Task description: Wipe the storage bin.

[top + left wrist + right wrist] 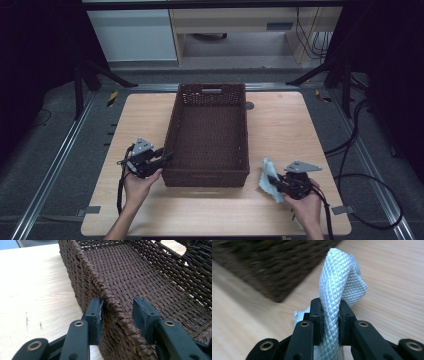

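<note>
A dark brown woven basket stands empty in the middle of the wooden table. My left gripper straddles its left wall near the front corner. In the left gripper view the braided rim runs slantwise between the jaws of the left gripper, one pad outside and one inside, both against the wall. To the right of the basket's front corner, my right gripper is shut on a pale quilted cloth. The cloth stands up in a fold from the right gripper, just above the tabletop.
Bare table lies on both sides of the basket and along the front edge. Cables trail on the floor to the right. Metal rails and dark stand legs flank the table, and pale cabinets stand beyond it.
</note>
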